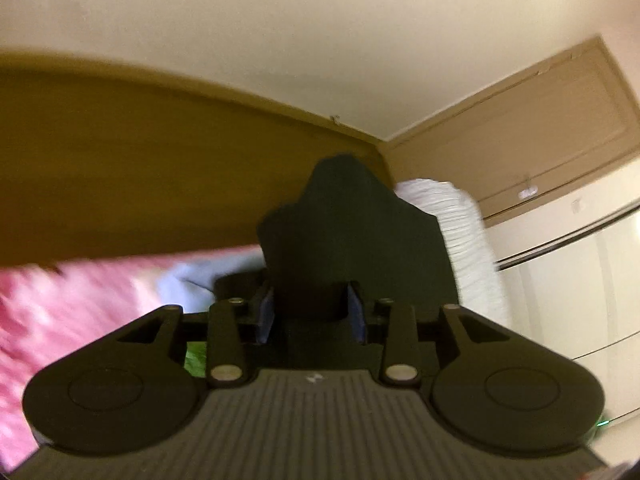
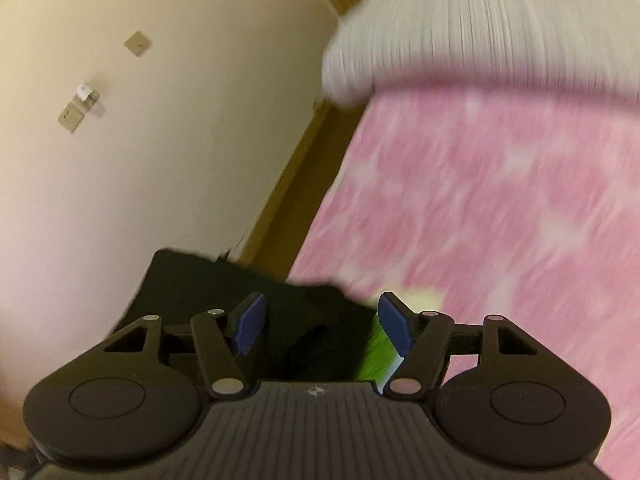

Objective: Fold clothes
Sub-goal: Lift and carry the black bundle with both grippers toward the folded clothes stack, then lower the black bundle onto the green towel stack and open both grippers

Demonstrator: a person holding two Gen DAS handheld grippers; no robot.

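Observation:
A black garment (image 1: 352, 232) rises between the blue pads of my left gripper (image 1: 312, 312), which is shut on it and holds it up above the pink bed. In the right wrist view the same black garment (image 2: 248, 288) lies under and between the fingers of my right gripper (image 2: 320, 324). Its blue pads (image 2: 250, 326) stand wide apart, so it is open and grips nothing. A bright green patch (image 2: 374, 354) shows beside the right pad. Both views are blurred by motion.
A pink patterned bedspread (image 2: 500, 208) covers the bed, with a white ribbed pillow (image 2: 480, 28) at its head. A brown wooden headboard (image 1: 140, 168) and cream wall (image 2: 140, 160) lie behind. A pale blue cloth (image 1: 192, 276) lies on the bed. A brown door (image 1: 560, 120) is at the right.

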